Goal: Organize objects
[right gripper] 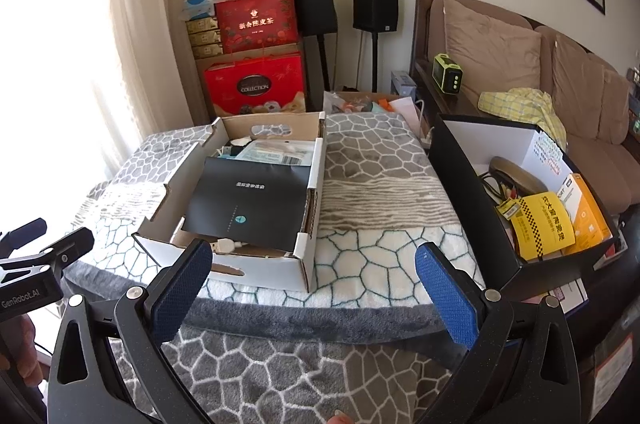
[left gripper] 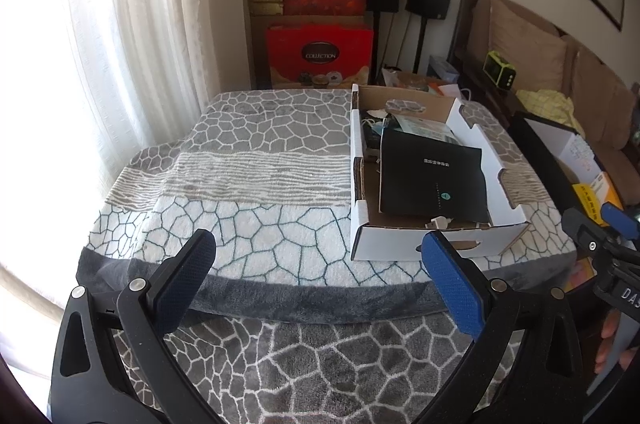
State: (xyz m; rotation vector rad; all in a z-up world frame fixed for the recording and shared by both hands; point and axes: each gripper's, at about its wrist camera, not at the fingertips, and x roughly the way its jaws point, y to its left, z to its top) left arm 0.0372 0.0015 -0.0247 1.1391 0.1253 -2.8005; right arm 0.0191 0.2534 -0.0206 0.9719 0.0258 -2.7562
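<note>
**A:** Where is all the stuff right now?

**B:** Most of it is in the white box [right gripper: 256,207]. That box sits on the blanket [right gripper: 380,183] that covers the tabletop. A black folder [right gripper: 248,203] lies on top of the pile inside. Under it you can see papers [right gripper: 276,153] at the far end and a white plug [right gripper: 226,246] at the near end.

**A:** Why is the folder on top?

**B:** I think because it is big and flat. It covers the small things like a lid, so they stay in.

**A:** Which way does the white box point?

**B:** Its long side runs away from us, toward the red gift boxes [right gripper: 256,87] by the wall. The short end with the hand hole faces us. The folder is turned a little crooked in the box, with one corner toward us.

**A:** Is there another box?

**B:** Yes, a black box [right gripper: 472,199] off the right edge of the tabletop. It holds a yellow pack [right gripper: 540,224], an orange box [right gripper: 588,212] and some cables. Its long side also runs away from us.

**A:** What are the claws doing?

**B:** The left claw [left gripper: 320,248] is spread wide with nothing in it. It hangs over the near edge of the blanket, left of the white box. The right claw [right gripper: 314,264] is spread wide too, also with nothing in it, between the two boxes.

**A:** So is the tidying done?

**B:** I can't tell. The blanket has nothing loose on it, so it could be all packed. Or things may yet go from one box to the other.
</note>
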